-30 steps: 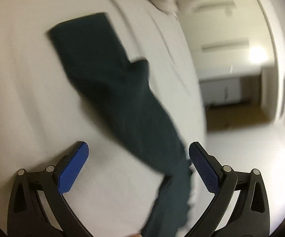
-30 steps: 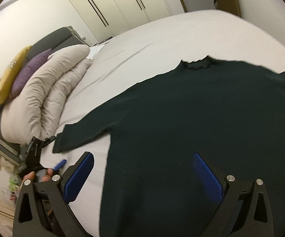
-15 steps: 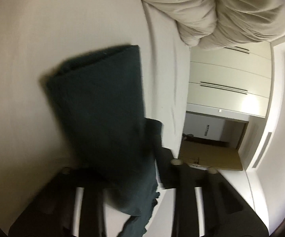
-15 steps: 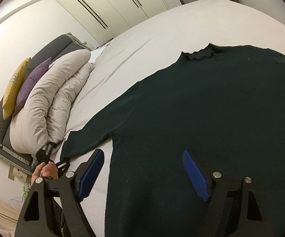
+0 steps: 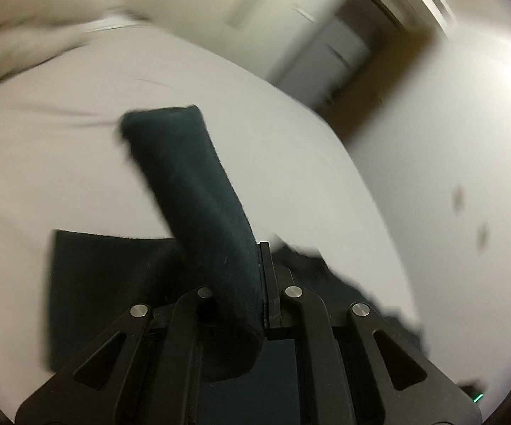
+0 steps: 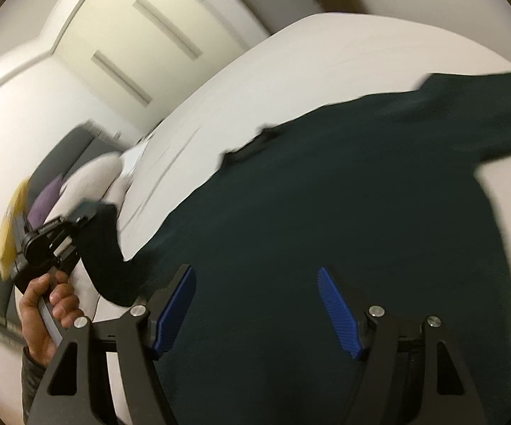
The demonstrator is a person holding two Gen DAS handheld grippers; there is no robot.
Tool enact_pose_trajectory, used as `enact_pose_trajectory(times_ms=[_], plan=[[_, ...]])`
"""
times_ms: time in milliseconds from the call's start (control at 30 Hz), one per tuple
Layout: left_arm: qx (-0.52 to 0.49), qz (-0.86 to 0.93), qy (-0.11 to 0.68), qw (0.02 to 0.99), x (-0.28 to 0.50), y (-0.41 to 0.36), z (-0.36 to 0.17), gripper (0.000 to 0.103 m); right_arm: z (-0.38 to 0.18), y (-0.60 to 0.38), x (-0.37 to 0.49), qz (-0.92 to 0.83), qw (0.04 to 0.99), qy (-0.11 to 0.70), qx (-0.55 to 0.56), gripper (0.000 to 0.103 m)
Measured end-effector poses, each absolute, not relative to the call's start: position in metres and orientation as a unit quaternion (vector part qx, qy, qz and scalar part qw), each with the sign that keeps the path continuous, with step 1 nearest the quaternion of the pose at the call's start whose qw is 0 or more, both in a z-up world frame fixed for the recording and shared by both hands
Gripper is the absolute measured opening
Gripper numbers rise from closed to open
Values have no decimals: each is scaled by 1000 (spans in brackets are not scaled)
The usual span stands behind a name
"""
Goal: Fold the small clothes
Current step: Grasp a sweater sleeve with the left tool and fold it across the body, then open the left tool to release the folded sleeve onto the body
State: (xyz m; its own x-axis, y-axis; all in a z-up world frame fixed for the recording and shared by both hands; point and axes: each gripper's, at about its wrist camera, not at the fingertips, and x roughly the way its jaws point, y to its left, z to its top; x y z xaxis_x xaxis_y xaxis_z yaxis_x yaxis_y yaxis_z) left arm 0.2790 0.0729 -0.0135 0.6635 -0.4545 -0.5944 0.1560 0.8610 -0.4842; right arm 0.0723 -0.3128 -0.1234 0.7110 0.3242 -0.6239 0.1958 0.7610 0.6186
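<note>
While the left wrist view shows only a close, blurred stretch of cloth, the right wrist view takes in nearly the whole dark green sweater [image 6: 344, 219], lying flat on the white bed [image 6: 290, 56] with its neck opening toward the far side and one sleeve reaching to the right edge of the frame. One sweater is visible, with two sleeves. The other sleeve [image 5: 191, 191] is raised off the sheet: the left gripper [image 5: 251, 294] is clamped on it, the cloth packed between its closed fingers and its cuff end pointing away from the camera. Only the right wrist view shows that gripper from outside, gripped by a bare hand [image 6: 48, 304] near the bed's left edge. The right gripper [image 6: 255, 308] hangs over the sweater's body with its two blue pads [image 6: 175, 310] spread apart and nothing between them. At the far left lie a rolled beige duvet [image 6: 92, 180], one purple pillow [image 6: 44, 202] and one yellow pillow [image 6: 12, 233].
</note>
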Motion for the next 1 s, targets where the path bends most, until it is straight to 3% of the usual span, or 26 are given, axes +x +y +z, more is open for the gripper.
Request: enact_pose_trajectory(times_ms=[200, 267, 333, 400, 433, 500, 533, 733, 1000], plan=[[3, -215, 487, 846, 275, -112, -109, 9, -144, -368, 66, -13, 850, 379, 366, 74], [77, -186, 461, 864, 261, -131, -115, 12, -151, -377, 67, -21, 847, 384, 367, 74], [109, -190, 462, 860, 255, -138, -111, 27, -155, -380, 70, -25, 845, 387, 368, 75], [111, -197, 474, 851, 228, -137, -109, 35, -158, -376, 76, -25, 844, 390, 367, 75], [100, -207, 471, 851, 214, -132, -103, 54, -158, -372, 81, -23, 845, 391, 365, 75], [81, -214, 442, 867, 199, -101, -87, 73, -153, -362, 91, -13, 848, 393, 355, 75], [74, -206, 427, 877, 177, -99, -85, 76, -149, -355, 98, -2, 852, 394, 344, 75], [-53, -134, 402, 904, 194, 18, -73, 76, -152, -321, 152, 52, 848, 431, 304, 83], [-62, -76, 443, 891, 225, 74, -94, 76, -167, -319, 194, 9, 841, 453, 296, 83]])
